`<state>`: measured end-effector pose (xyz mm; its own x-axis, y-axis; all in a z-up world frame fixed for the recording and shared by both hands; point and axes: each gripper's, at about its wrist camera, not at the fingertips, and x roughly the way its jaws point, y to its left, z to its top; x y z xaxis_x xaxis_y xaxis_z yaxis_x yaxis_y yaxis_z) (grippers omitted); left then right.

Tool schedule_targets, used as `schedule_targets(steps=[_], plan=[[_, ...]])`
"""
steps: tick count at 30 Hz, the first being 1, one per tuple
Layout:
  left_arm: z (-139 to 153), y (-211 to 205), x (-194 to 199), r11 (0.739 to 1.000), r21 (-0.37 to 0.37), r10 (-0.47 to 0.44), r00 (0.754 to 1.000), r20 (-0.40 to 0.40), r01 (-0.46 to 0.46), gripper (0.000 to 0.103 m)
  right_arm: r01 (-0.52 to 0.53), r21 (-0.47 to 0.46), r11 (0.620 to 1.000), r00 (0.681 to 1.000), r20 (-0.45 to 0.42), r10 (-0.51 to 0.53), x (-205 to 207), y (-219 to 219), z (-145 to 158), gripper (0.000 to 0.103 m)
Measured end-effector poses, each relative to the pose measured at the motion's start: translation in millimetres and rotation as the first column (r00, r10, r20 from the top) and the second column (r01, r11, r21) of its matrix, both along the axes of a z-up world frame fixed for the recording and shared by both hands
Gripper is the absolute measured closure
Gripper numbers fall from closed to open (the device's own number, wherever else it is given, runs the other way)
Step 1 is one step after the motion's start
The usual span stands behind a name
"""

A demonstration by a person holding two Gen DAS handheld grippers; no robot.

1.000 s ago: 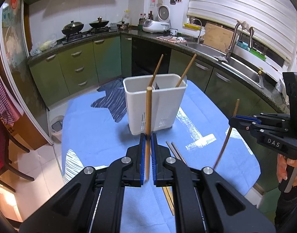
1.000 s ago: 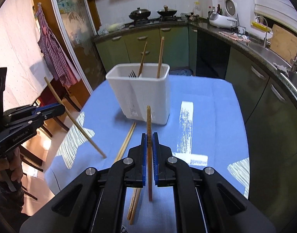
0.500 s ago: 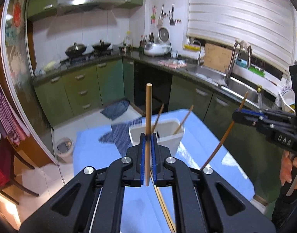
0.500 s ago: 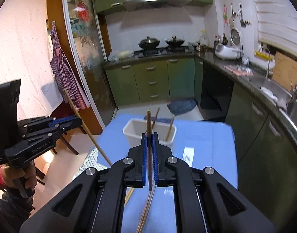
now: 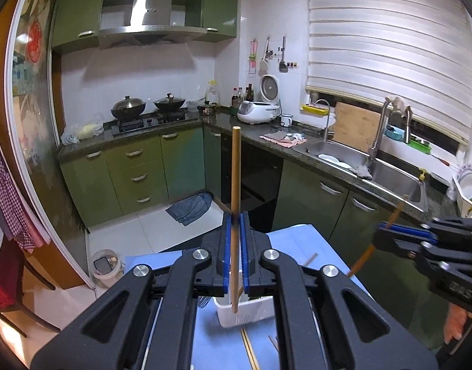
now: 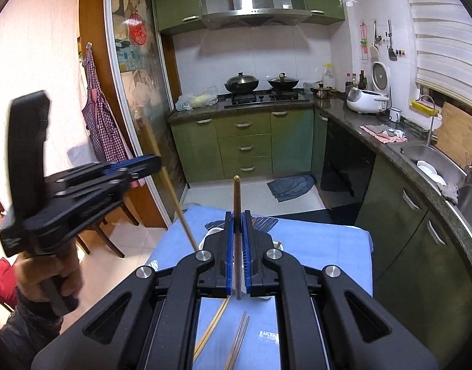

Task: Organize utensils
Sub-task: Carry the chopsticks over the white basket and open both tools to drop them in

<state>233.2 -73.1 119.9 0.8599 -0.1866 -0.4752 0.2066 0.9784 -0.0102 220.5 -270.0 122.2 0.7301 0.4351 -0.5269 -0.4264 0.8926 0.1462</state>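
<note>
Two upright wooden chopsticks (image 5: 235, 203) (image 6: 237, 237) held aloft, white holder (image 5: 245, 311) below

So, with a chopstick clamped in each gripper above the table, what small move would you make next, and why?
Probably lower the left gripper so its chopstick drops into the white holder below. Both grippers are shut on chopsticks, and the right gripper could follow.

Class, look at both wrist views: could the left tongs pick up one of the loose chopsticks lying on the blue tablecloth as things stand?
Probably not yet. The left tongs are shut on a pale wooden chopstick, held well above the blue tablecloth. The loose chopsticks lie uncovered, so once that chopstick goes into the white plastic utensil holder, the way looks free.
</note>
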Motion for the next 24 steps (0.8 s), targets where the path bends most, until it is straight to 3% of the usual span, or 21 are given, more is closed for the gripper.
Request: schedule_targets(steps=[7, 17, 22, 24], plan=[[-24.1, 4.7, 31.8, 1.000, -0.021, 0.019, 1.000, 0.003, -0.019, 0.097, 0.004, 0.000, 1.000, 1.000, -0.003, -0.004, 10.8, 4.0, -0.5, 0.097], [-76.8, 2.2, 34.5, 0.999, 0.025, -0.016, 0.988, -0.151, 0.020, 0.096, 0.025, 0.019, 1.000, 1.000, 0.012, -0.025, 26.8, 9.0, 6.5, 0.097], [-76.0, 9.3, 13.2, 0.999, 0.023, -0.026, 0.989, -0.145, 0.029, 0.082, 0.047, 0.046, 0.998, 0.999, 0.015, -0.047, 49.6, 10.9, 11.8, 0.097], [-74.2, 10.3, 4.8, 0.999, 0.031, -0.027, 0.990, -0.136, 0.032, 0.082, 0.064, 0.052, 0.997, 0.998, 0.010, -0.065, 63.5, 11.2, 9.5, 0.097]])
